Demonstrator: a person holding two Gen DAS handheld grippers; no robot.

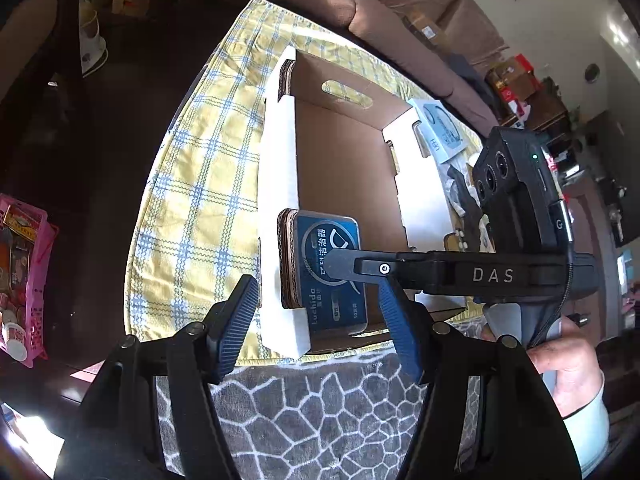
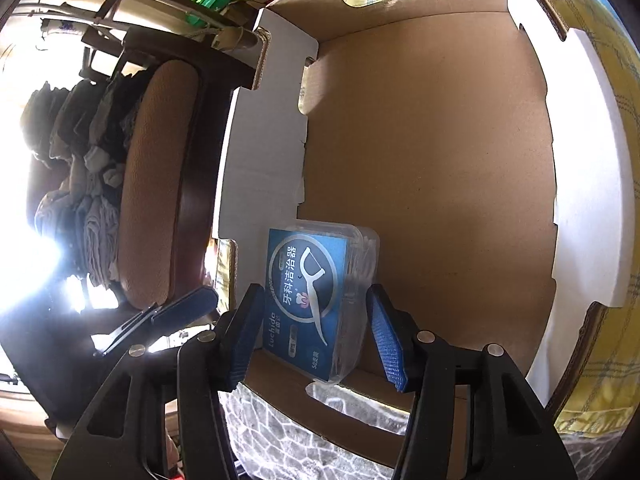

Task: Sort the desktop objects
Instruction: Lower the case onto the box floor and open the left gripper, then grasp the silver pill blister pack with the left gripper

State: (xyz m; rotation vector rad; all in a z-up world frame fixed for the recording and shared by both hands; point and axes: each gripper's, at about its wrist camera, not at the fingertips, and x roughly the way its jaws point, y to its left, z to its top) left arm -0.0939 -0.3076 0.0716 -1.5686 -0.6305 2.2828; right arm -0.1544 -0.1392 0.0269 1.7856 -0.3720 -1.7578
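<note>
I hold my right gripper (image 2: 310, 330) over the near corner of the open brown cardboard box with white outer walls (image 2: 440, 160). Its blue ribbed fingers (image 2: 386, 340) stand on either side of the clear plastic floss-pick case with a blue label (image 2: 308, 296); the left finger lies just beside the case's edge, the right one stands a little apart from it, so the jaws are parted and not clamping. The case rests inside the box, leaning against its near-left wall. My left gripper (image 1: 316, 324) hangs just outside that same corner, jaws apart with nothing between them. The box sits on a yellow and blue checked cloth (image 1: 200, 180), next to a grey stone-patterned cloth (image 1: 320, 408). A light blue packet (image 1: 444, 128) lies beyond the box's far wall.
</note>
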